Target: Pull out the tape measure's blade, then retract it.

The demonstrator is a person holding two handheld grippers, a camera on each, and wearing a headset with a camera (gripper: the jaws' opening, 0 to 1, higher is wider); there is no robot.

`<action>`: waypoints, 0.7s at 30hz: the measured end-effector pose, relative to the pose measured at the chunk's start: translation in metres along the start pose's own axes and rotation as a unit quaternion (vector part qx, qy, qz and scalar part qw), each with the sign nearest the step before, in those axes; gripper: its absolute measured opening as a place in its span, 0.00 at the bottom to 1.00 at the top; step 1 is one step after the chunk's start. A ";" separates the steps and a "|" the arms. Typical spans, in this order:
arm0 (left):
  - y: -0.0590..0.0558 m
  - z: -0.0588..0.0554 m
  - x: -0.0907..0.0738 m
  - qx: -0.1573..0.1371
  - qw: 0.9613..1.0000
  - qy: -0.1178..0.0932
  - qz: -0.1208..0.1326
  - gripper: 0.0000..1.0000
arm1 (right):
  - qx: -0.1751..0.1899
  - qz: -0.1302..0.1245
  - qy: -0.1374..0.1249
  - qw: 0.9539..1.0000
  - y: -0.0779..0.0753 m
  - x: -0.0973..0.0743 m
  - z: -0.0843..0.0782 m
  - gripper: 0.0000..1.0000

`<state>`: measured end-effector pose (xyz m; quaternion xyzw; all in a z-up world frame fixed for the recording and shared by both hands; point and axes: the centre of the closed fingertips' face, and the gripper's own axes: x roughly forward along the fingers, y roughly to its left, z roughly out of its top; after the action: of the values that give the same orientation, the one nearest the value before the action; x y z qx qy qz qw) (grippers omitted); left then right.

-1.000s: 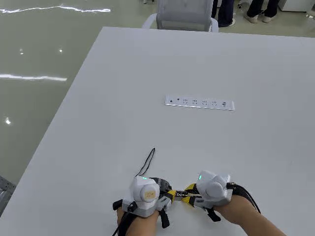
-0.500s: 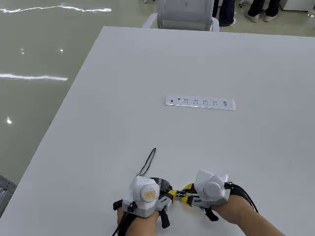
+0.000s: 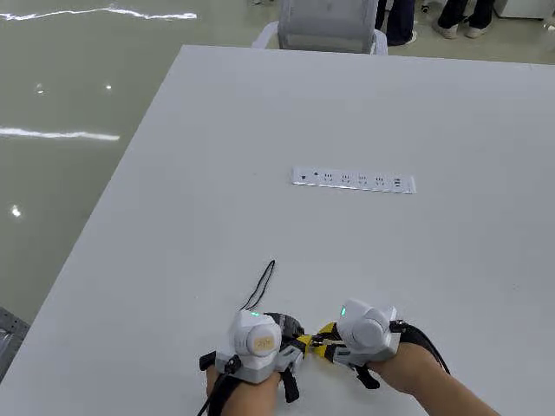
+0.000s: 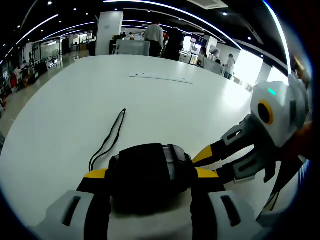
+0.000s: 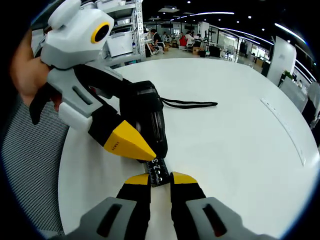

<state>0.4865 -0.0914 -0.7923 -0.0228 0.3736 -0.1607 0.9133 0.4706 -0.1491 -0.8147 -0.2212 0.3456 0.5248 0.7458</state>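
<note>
A black tape measure (image 4: 145, 165) rests on the white table (image 3: 347, 113) near its front edge, and my left gripper (image 4: 150, 174) is shut on its case. Its black wrist strap (image 3: 260, 286) trails away over the table. In the right gripper view a short piece of the blade (image 5: 159, 171), with printed numbers, sticks out of the case (image 5: 145, 112). My right gripper (image 5: 160, 179) is shut on the blade's end, close to the case. In the head view the two grippers, left gripper (image 3: 286, 344) and right gripper (image 3: 328, 344), stand tip to tip, with the tape measure (image 3: 284, 327) between them.
A white power strip (image 3: 353, 181) lies across the middle of the table. A grey chair (image 3: 325, 26) stands at the far edge, with people's legs beyond it. The table's left edge drops to a glossy floor (image 3: 61, 130).
My right gripper has moved a little to the left, toward the tape measure, so less of the blade shows. The left gripper and the case have stayed put.
</note>
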 end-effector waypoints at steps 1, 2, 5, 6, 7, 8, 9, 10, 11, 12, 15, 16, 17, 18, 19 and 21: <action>0.000 0.000 0.000 0.000 1.000 0.000 -0.001 0.62 | -0.001 0.001 0.000 1.000 0.001 0.000 0.001 0.13; 0.000 0.000 0.000 0.000 1.000 0.000 -0.001 0.62 | -0.002 0.001 -0.001 1.000 0.001 0.001 0.001 0.13; 0.000 0.000 0.000 -0.001 1.000 0.000 -0.001 0.62 | -0.002 0.002 -0.002 1.000 0.001 0.003 0.003 0.13; 0.000 0.000 0.000 -0.002 1.000 0.000 -0.001 0.62 | -0.002 0.002 -0.002 1.000 0.001 0.003 0.003 0.13; 0.000 0.000 -0.001 -0.002 1.000 0.000 -0.001 0.62 | -0.003 0.003 -0.002 1.000 0.002 0.003 0.003 0.13; 0.000 0.000 -0.001 -0.002 1.000 0.000 -0.001 0.62 | -0.003 0.003 -0.003 1.000 0.002 0.003 0.004 0.13; 0.000 0.000 -0.001 -0.002 1.000 0.000 -0.001 0.62 | -0.002 0.003 -0.002 1.000 0.002 0.003 0.004 0.13; 0.000 0.000 -0.001 -0.003 1.000 0.000 -0.001 0.62 | -0.002 0.004 -0.002 1.000 0.002 0.004 0.004 0.13; 0.001 0.000 -0.001 -0.003 1.000 0.000 -0.001 0.62 | -0.003 0.004 -0.002 1.000 0.002 0.004 0.004 0.13; 0.001 0.000 -0.001 -0.003 1.000 -0.001 -0.001 0.62 | -0.003 0.004 -0.003 1.000 0.002 0.005 0.004 0.13; 0.000 0.000 0.000 -0.004 1.000 -0.001 -0.001 0.62 | -0.003 0.005 -0.003 1.000 0.002 0.006 0.004 0.13; 0.000 0.000 0.000 -0.005 1.000 -0.001 -0.001 0.62 | -0.002 0.005 -0.004 1.000 0.003 0.005 0.005 0.13; 0.000 0.000 0.000 -0.006 1.000 -0.001 -0.001 0.62 | -0.002 0.005 -0.005 1.000 0.003 0.005 0.006 0.13; 0.000 0.000 0.000 -0.005 1.000 -0.001 -0.002 0.62 | -0.003 0.004 -0.005 1.000 0.003 0.006 0.006 0.13; 0.000 0.000 0.000 -0.006 1.000 -0.001 -0.002 0.62 | -0.002 0.004 -0.005 1.000 0.003 0.006 0.006 0.13; 0.000 0.000 -0.001 -0.007 1.000 0.000 -0.002 0.62 | -0.002 0.004 -0.006 1.000 0.003 0.007 0.007 0.13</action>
<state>0.4863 -0.0908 -0.7918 -0.0297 0.3747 -0.1598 0.9128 0.4709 -0.1382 -0.8150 -0.2180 0.3408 0.5294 0.7457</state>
